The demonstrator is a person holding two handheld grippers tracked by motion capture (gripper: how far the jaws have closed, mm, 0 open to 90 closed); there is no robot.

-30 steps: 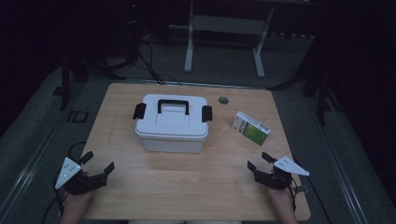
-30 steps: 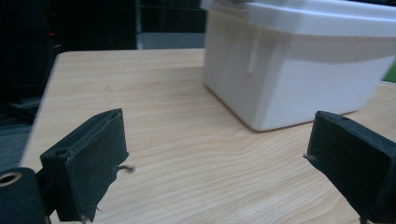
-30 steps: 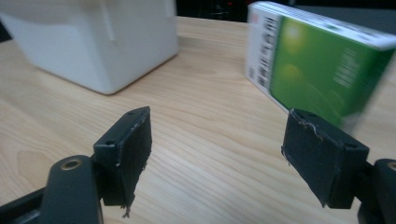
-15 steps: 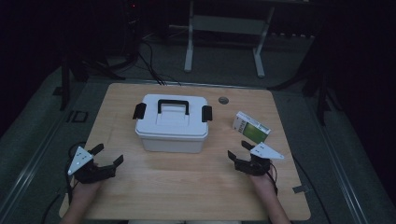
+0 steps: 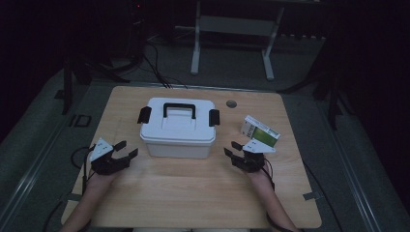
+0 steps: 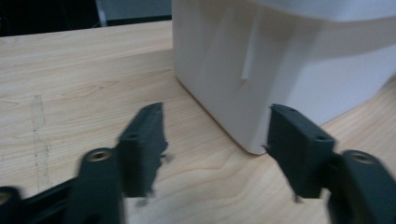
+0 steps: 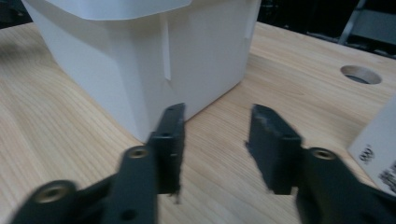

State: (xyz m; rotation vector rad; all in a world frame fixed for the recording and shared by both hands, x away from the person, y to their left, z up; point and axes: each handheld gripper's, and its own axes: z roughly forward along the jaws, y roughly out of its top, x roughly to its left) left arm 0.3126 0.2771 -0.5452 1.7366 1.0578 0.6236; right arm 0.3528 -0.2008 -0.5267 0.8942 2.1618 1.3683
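White lidded box (image 5: pixel 177 126) standing upright near the middle of the bench (image 5: pixel 193 193), black handle (image 5: pixel 179 107) lying across the lid, black side latches (image 5: pixel 144 114) apparently down. Small green-and-white carton (image 5: pixel 260 131) off to the box's right, apart from it, by a round hole (image 5: pixel 231 103) in the bench top. Since a second ago, both hands drawn in from the near outer corners toward the box — left gripper (image 5: pixel 124 149) now just off the front left corner, right gripper (image 5: pixel 233 149) just off the front right corner, close to the carton but not touching it. Jaws on both sides just been closing, yet nothing between them: in the left gripper view (image 6: pixel 215 128) only bare wood and the box's corner edge ahead of the gap; in the right gripper view (image 7: pixel 215 123) the same, with the box wall (image 7: pixel 154 56) beyond the left jaw. Both pairs released, part-way narrowed, gripping nothing. Likely meaning — a two-sided approach on the box, probably aiming at the side latches or walls, with jaw width being pre-set for the contact. No contact yet; box unmoved between the earlier views and now, lid on
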